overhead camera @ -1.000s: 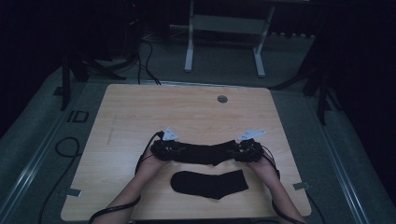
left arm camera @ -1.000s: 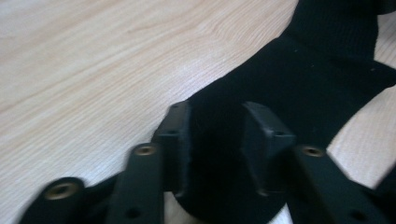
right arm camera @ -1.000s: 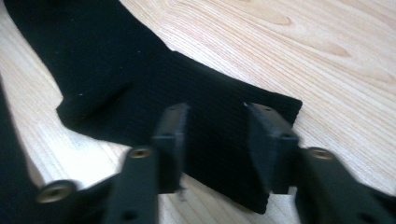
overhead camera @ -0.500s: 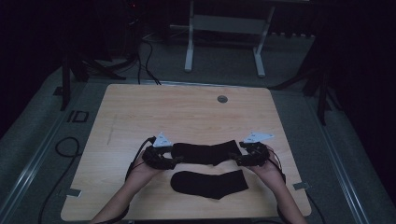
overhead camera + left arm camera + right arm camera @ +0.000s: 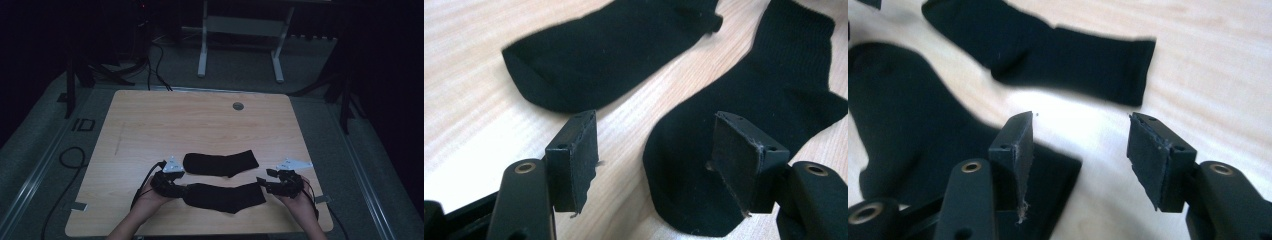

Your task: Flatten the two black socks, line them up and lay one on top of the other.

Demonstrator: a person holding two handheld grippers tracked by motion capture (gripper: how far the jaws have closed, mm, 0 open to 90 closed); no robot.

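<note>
Both socks lie flat on the bench (image 5: pixel 150 120), far sock (image 5: pixel 220 163) just beyond near sock (image 5: pixel 225 196); left gripper (image 5: pixel 176 190) and right gripper (image 5: pixel 262 184) sit at the near sock's ends, both released, holding nothing. Left jaws just opened slightly, right just narrowed. Likely next: grasp both ends; the gripper views show each jaw pair straddling a sock edge.

Dim lab: lone wooden table (image 5: pixel 150 120), floor cables (image 5: pixel 155 60), metal stand (image 5: pixel 240 30).
</note>
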